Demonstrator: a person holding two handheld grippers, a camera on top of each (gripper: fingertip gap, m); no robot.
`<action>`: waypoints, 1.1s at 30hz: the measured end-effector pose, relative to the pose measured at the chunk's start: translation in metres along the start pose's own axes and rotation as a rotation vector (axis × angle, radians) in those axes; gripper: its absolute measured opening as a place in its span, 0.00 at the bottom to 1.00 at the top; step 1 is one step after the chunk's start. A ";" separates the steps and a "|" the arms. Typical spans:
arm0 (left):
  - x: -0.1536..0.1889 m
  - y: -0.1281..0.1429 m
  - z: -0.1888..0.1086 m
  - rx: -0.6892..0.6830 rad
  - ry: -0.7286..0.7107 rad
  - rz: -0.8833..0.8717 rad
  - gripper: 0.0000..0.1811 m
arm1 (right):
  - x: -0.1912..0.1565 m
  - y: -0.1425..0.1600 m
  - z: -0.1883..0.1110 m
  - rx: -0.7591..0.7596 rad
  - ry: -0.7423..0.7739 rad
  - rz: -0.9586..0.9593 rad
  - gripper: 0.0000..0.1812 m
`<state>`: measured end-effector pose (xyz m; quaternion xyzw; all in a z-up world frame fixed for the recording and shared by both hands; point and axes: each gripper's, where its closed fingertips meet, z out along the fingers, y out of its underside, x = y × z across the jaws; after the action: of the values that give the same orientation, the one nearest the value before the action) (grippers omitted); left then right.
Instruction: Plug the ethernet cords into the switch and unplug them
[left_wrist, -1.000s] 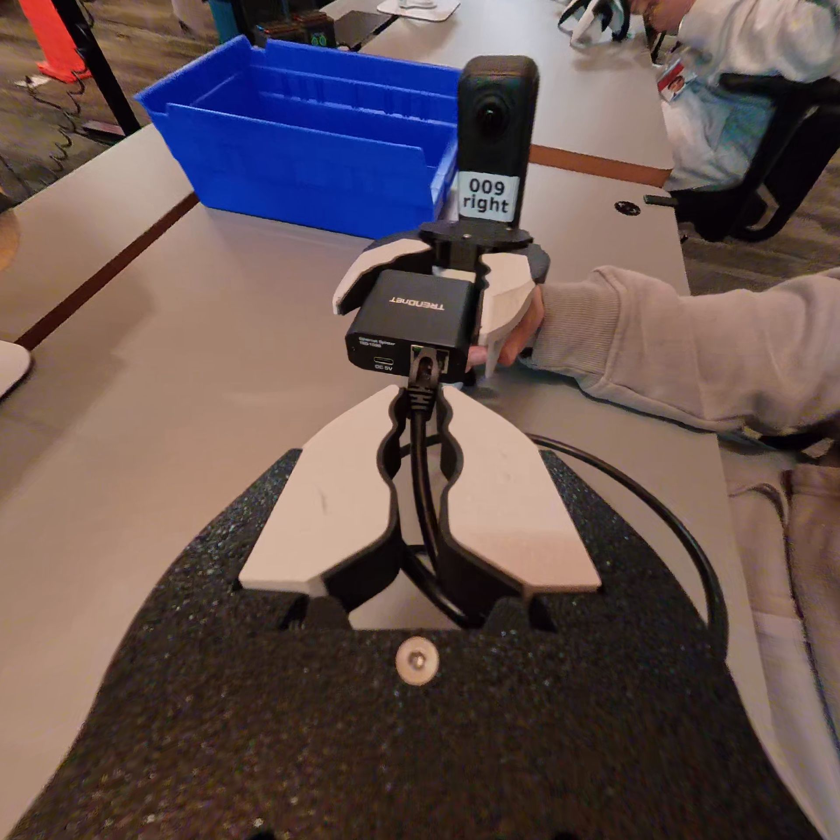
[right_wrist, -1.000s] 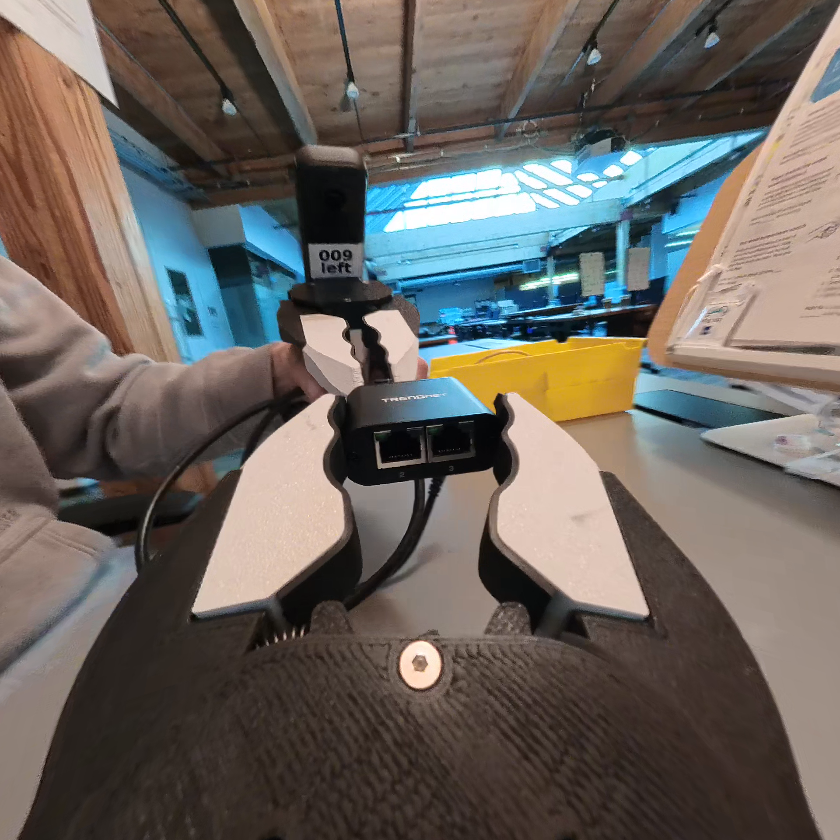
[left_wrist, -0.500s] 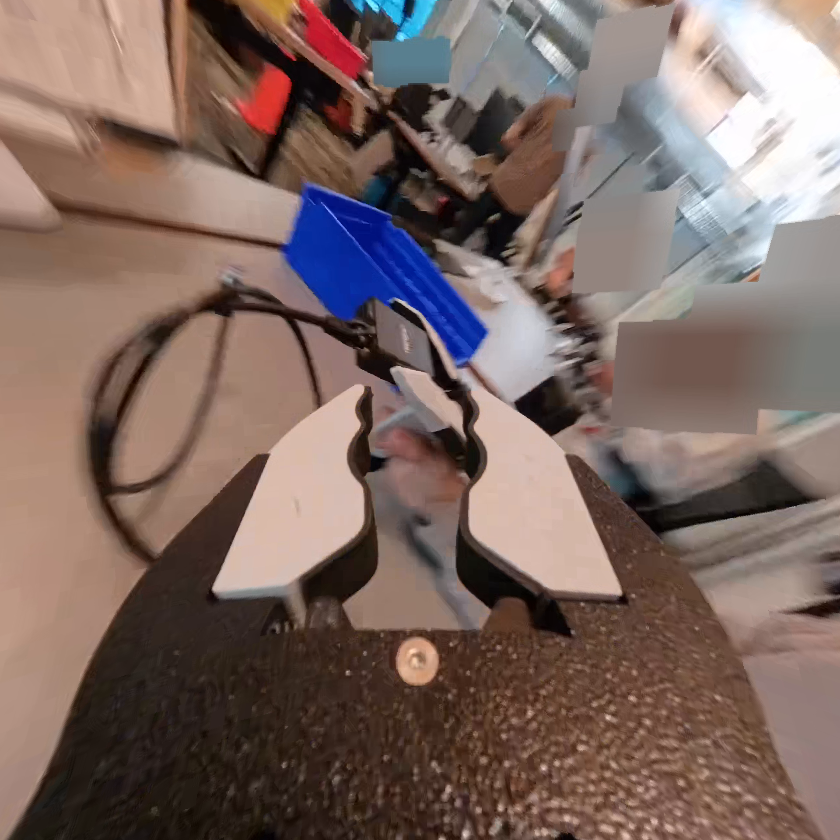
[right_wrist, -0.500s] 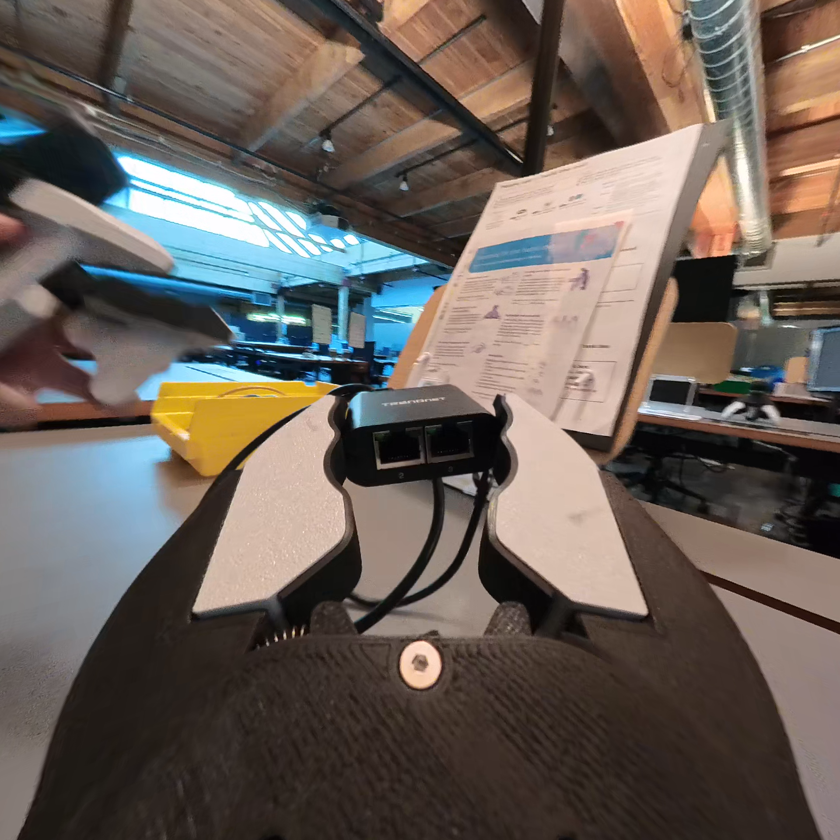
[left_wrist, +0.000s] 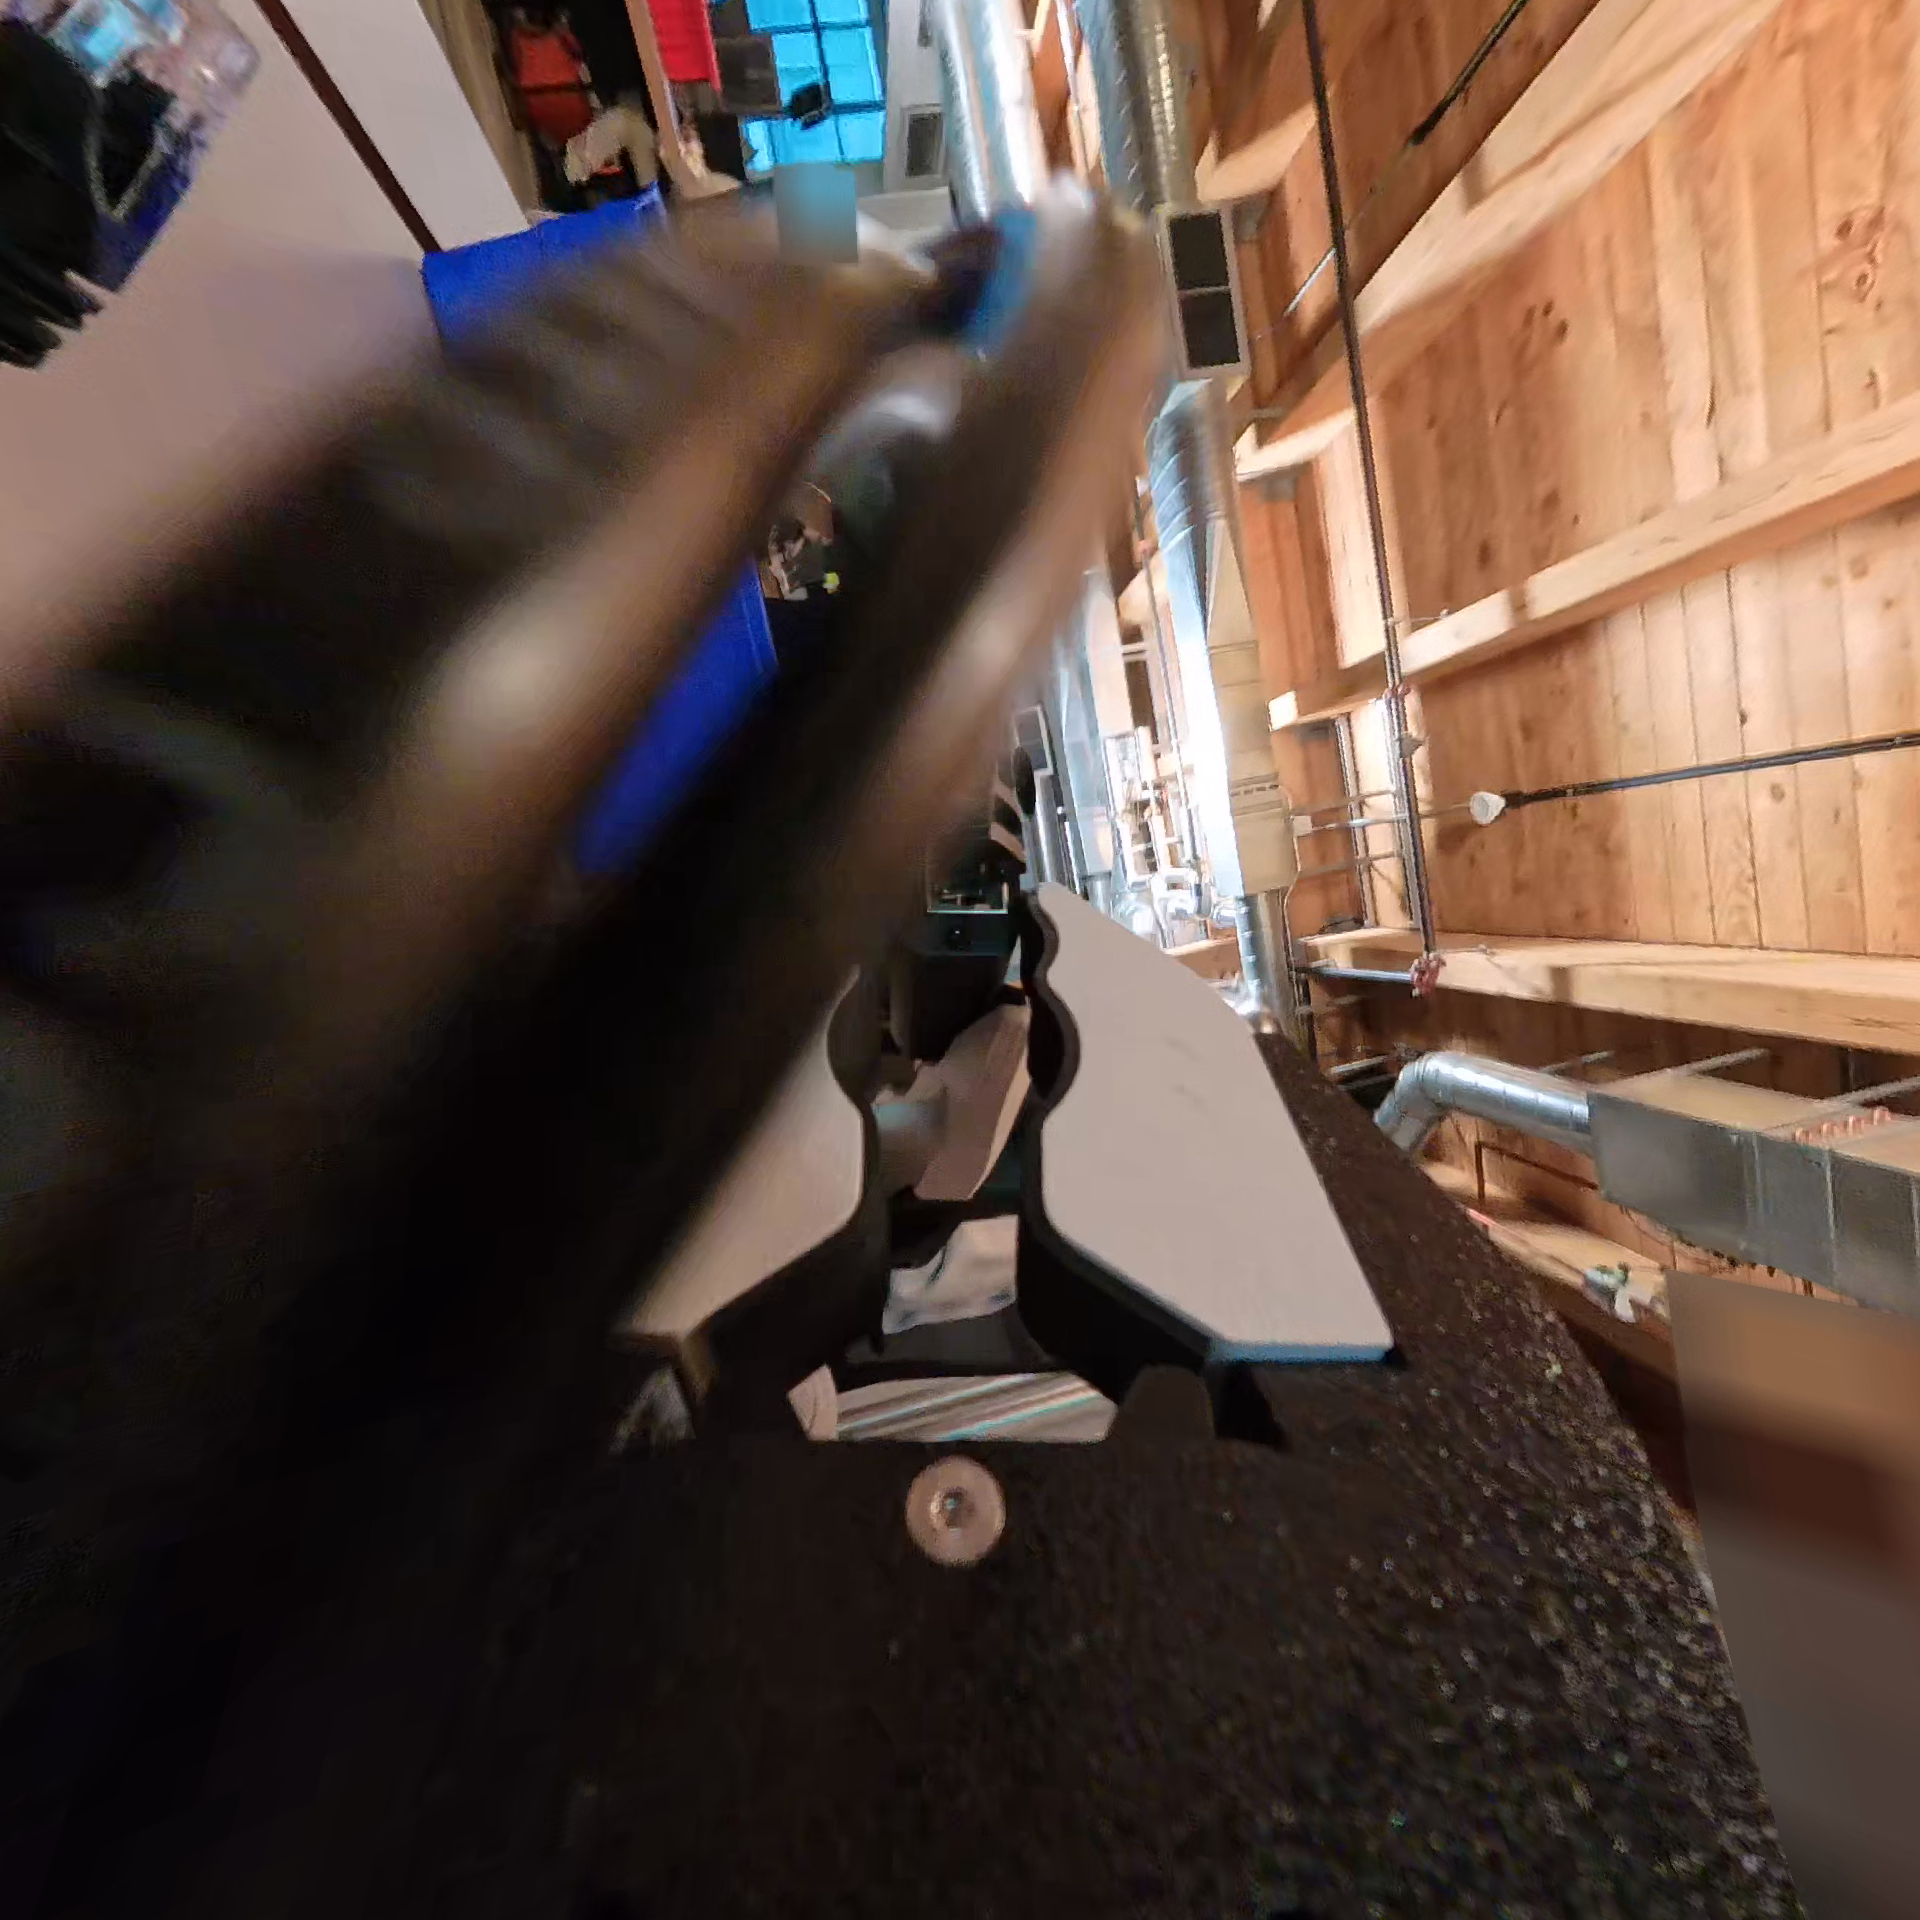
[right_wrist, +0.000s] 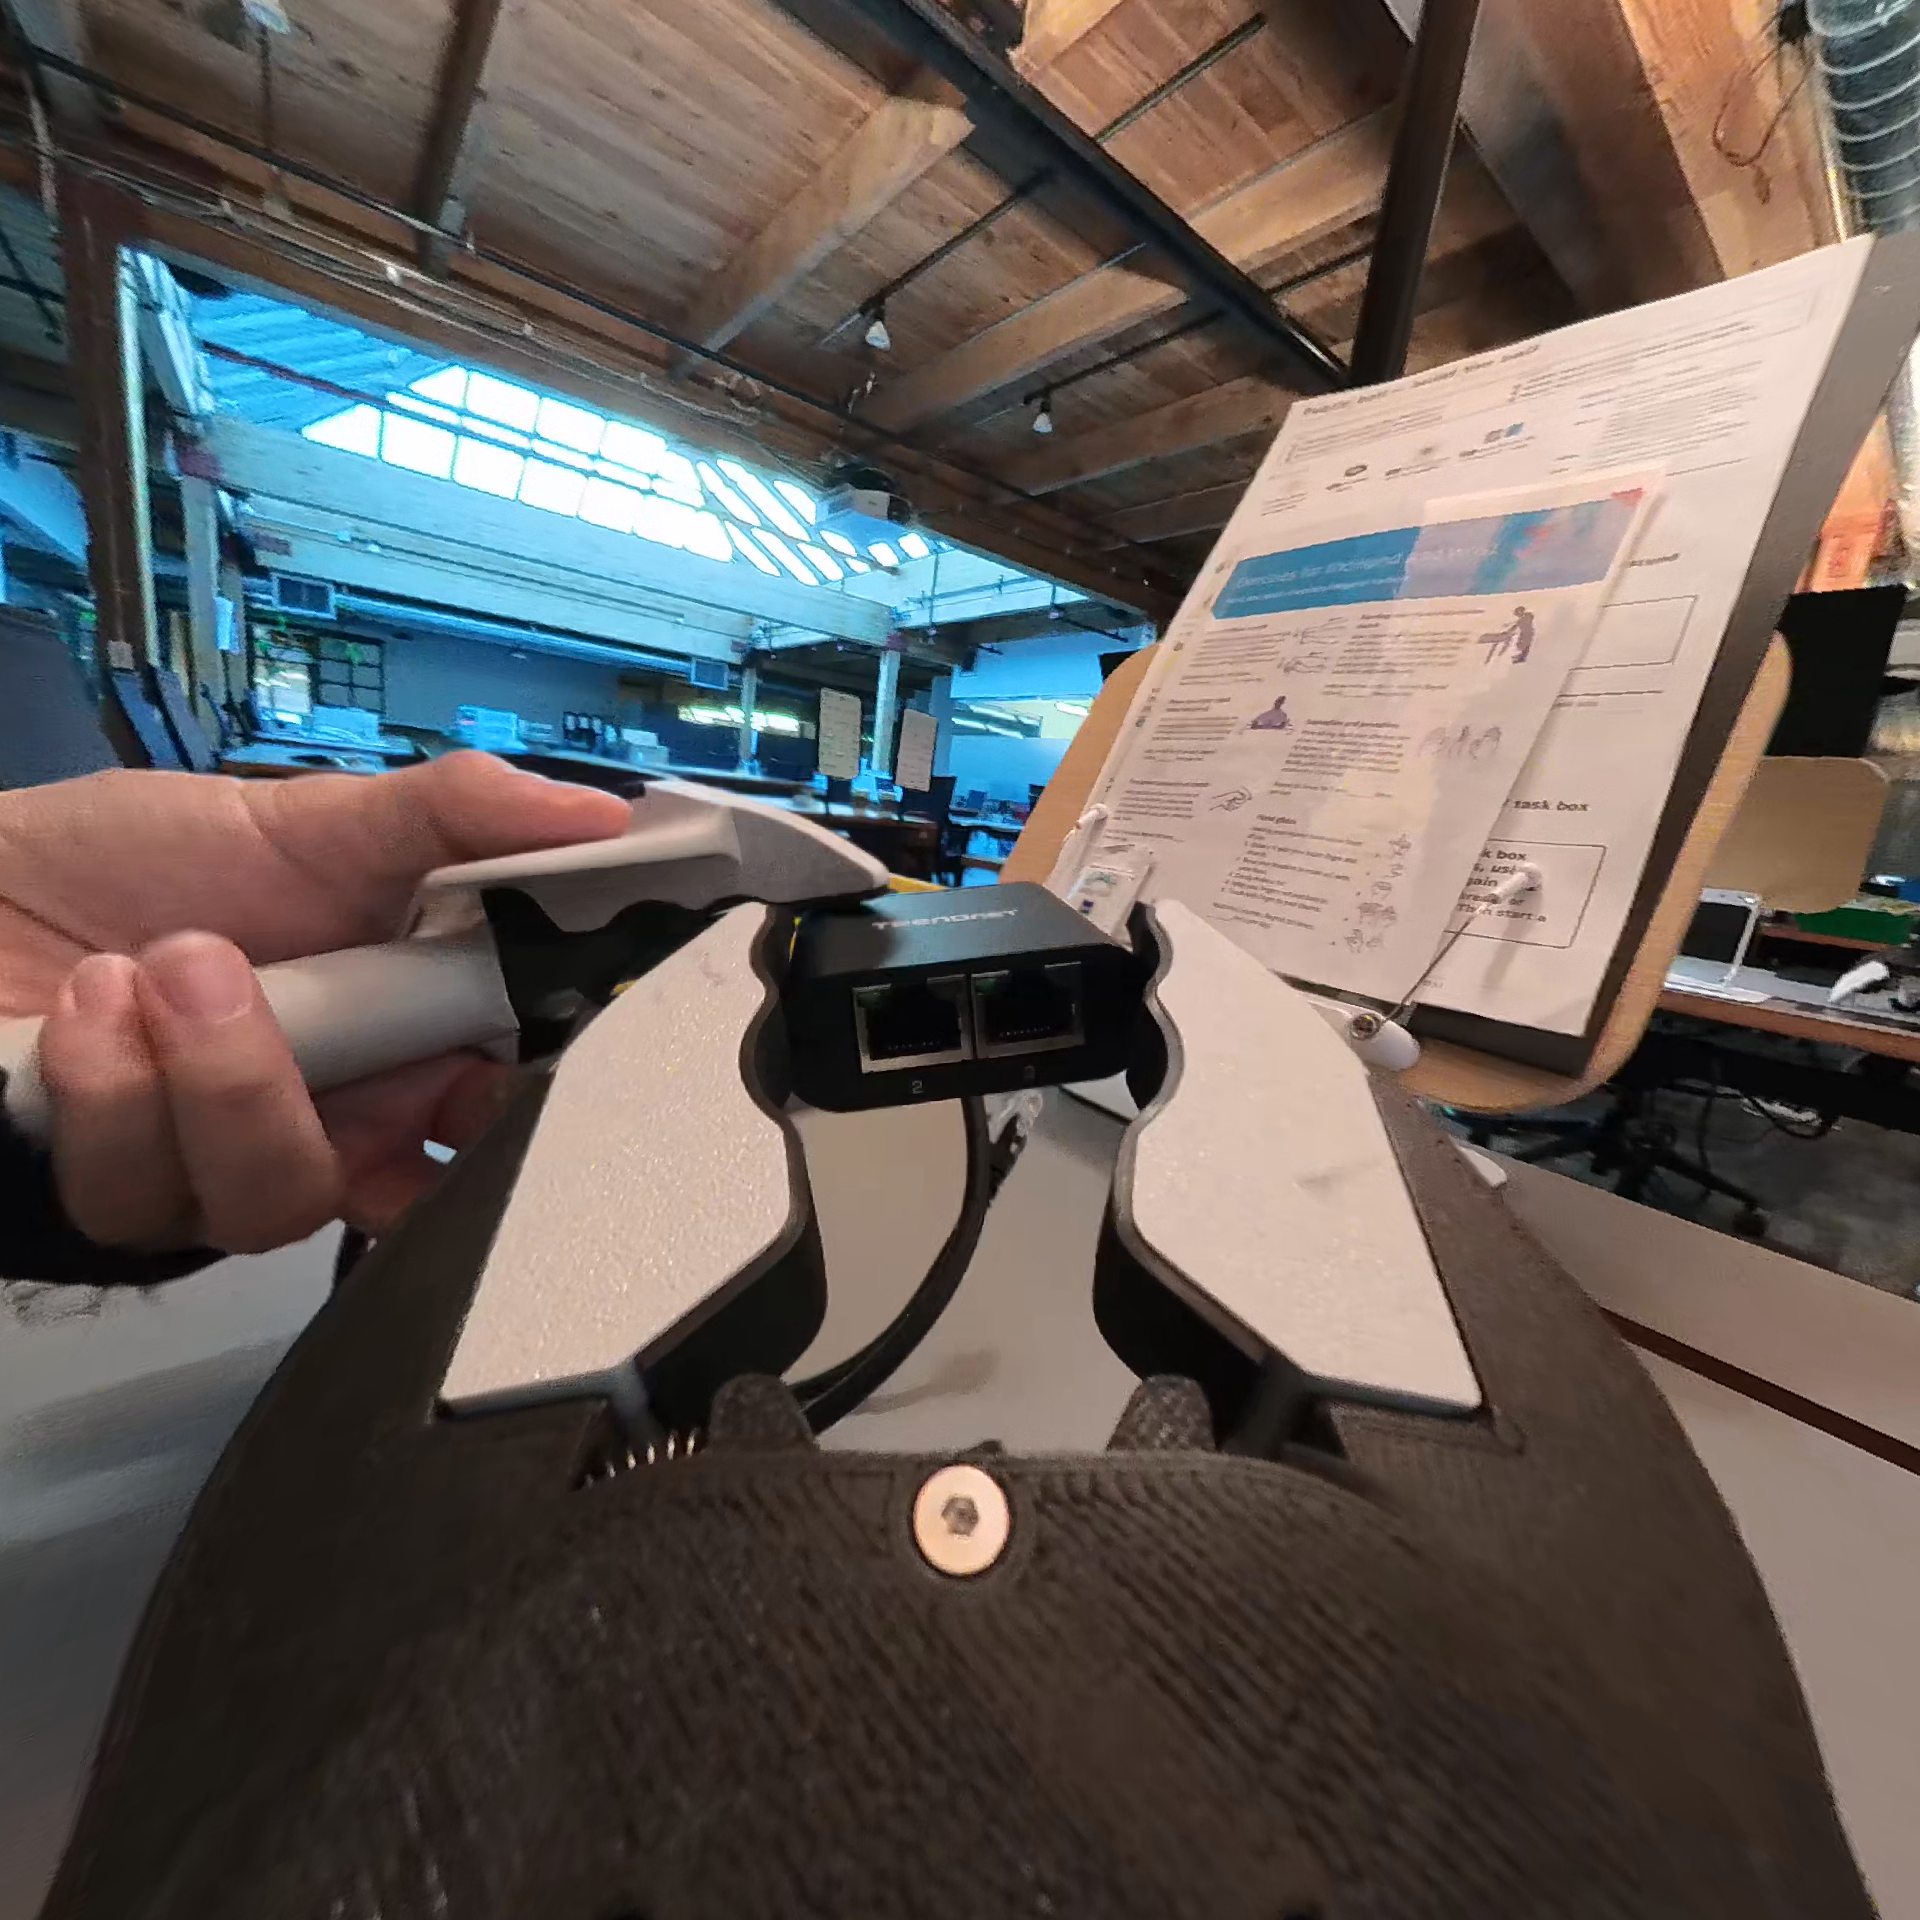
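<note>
Right wrist view shows our right claw (right_wrist: 961, 1023) clamping the switch (right_wrist: 961, 987), both facing ports empty. Our left claw (right_wrist: 821, 868), a second ago gripping the plugged cord (right_wrist: 935, 1247), has let go and swung beside the switch; we cannot tell its state, so unplugging looks unfinished.

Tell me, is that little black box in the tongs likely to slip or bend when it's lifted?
Probably not. The switch looks like a rigid, boxy case, and the right tongs clamp its flat sides, so it should stay put. It looks small, so probably light. The black cable hanging beneath curves loosely, so it would likely flop and tug a little.
</note>
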<state>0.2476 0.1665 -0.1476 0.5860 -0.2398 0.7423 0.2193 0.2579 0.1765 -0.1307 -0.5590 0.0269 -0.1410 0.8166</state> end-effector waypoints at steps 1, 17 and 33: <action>0.000 -0.001 0.001 0.009 -0.005 0.002 0.12 | 0.001 0.002 0.001 -0.008 0.006 -0.003 0.35; -0.003 0.021 -0.051 -0.946 -0.129 0.336 0.12 | -0.042 0.015 -0.022 -0.320 -0.562 0.856 0.29; -0.005 -0.012 -0.036 -0.954 -0.225 0.446 0.13 | -0.036 0.026 0.007 -0.204 -0.419 0.990 0.13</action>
<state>0.2283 0.1977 -0.1585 0.4319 -0.6911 0.5122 0.2711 0.2304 0.2010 -0.1562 -0.5720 0.1372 0.3781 0.7149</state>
